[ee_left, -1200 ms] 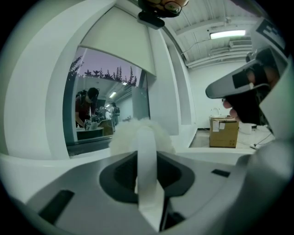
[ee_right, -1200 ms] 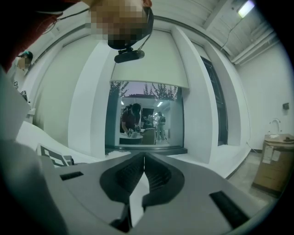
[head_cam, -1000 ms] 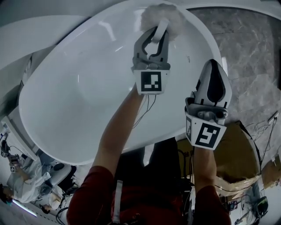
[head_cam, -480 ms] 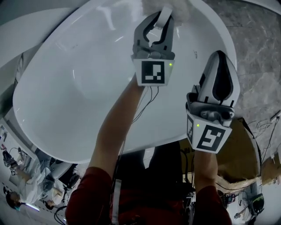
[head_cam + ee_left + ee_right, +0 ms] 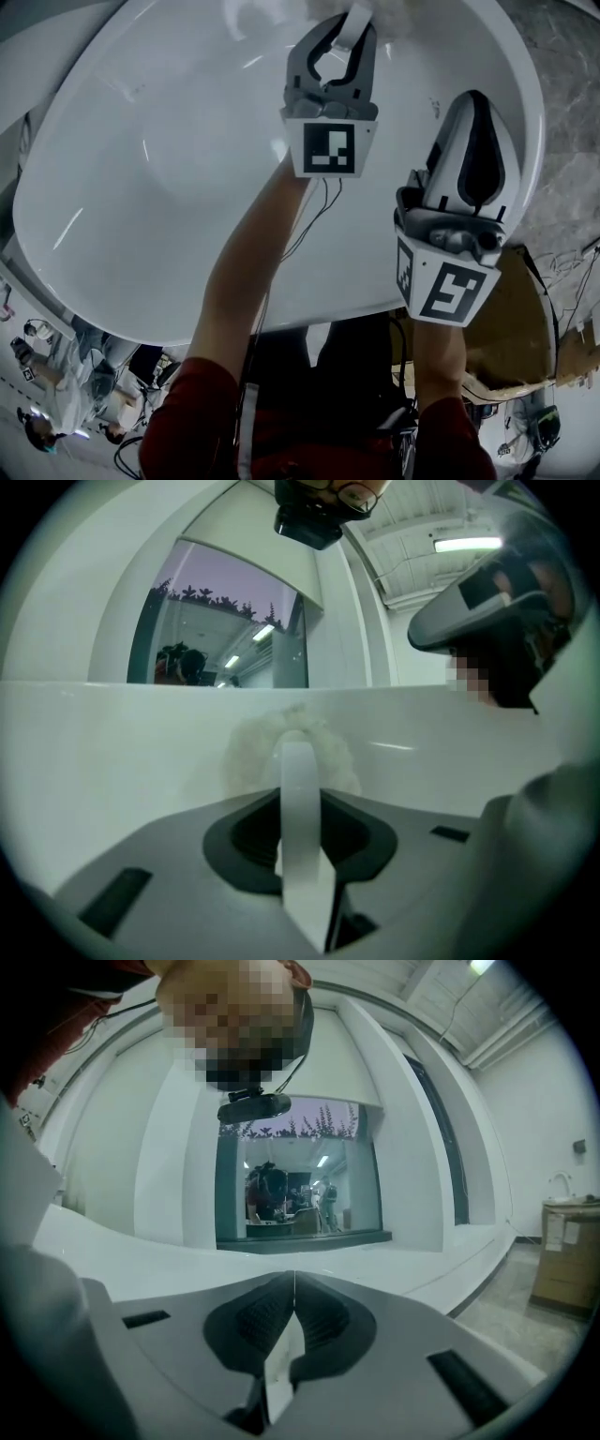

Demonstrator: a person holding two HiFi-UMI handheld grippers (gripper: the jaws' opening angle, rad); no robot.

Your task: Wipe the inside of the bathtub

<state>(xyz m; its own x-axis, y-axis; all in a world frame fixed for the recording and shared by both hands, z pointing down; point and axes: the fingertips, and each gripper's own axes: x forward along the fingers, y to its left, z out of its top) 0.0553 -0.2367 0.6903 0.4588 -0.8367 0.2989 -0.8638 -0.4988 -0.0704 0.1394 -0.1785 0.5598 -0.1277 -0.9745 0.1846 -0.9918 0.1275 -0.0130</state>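
Note:
The white oval bathtub (image 5: 141, 187) fills the head view. My left gripper (image 5: 343, 30) reaches into its far end, shut on the white flat handle (image 5: 355, 22) of a fluffy white duster (image 5: 398, 11) that presses against the tub's inner wall. In the left gripper view the handle (image 5: 300, 808) stands upright between the jaws, with the duster (image 5: 246, 752) against the tub wall (image 5: 94, 761) just ahead. My right gripper (image 5: 474, 101) hovers above the tub's right rim, shut with nothing in it; its pads meet in the right gripper view (image 5: 293, 1286).
A brown cardboard box (image 5: 511, 342) stands by the tub's near right side, on a grey marble floor (image 5: 574, 141). Cables and gear (image 5: 553, 272) lie to its right. Another carton (image 5: 567, 1251) stands at the right. People work beyond a window (image 5: 300, 1190).
The left gripper with the duster has slid toward the tub's far end, now at the picture's top edge. The right gripper has risen a little alongside it, still shut.

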